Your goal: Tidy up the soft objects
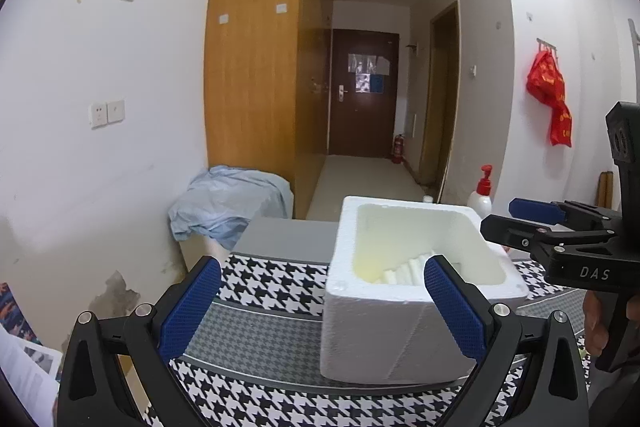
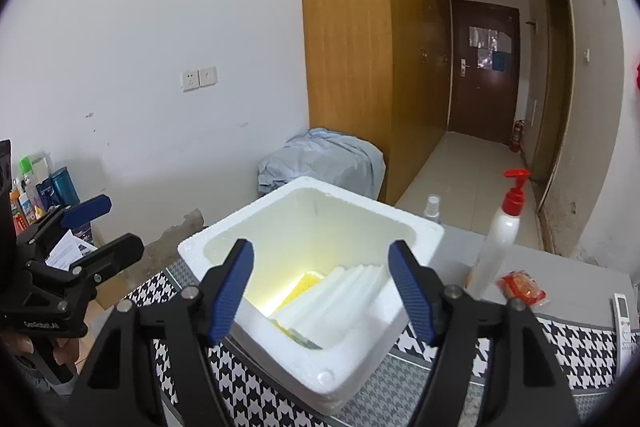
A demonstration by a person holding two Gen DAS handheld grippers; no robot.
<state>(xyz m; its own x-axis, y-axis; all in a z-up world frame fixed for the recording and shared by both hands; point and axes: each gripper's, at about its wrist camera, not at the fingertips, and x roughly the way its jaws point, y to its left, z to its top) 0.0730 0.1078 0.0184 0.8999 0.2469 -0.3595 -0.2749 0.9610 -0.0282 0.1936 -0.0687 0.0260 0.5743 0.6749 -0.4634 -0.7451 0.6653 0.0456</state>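
Both the left gripper (image 1: 322,301) and right gripper (image 2: 322,291) hover with fingers wide and empty above the foam box (image 2: 320,311), where white foam strips (image 2: 340,301) lie; next likely means reaching in.

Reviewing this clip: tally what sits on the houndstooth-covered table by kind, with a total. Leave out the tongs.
Foam box: 1
Bottles: 2, a pump bottle and a small spray bottle
Red snack packet: 1
Remote control: 1
Total: 5
White foam pieces and something yellow lie inside the box; their number cannot be told.
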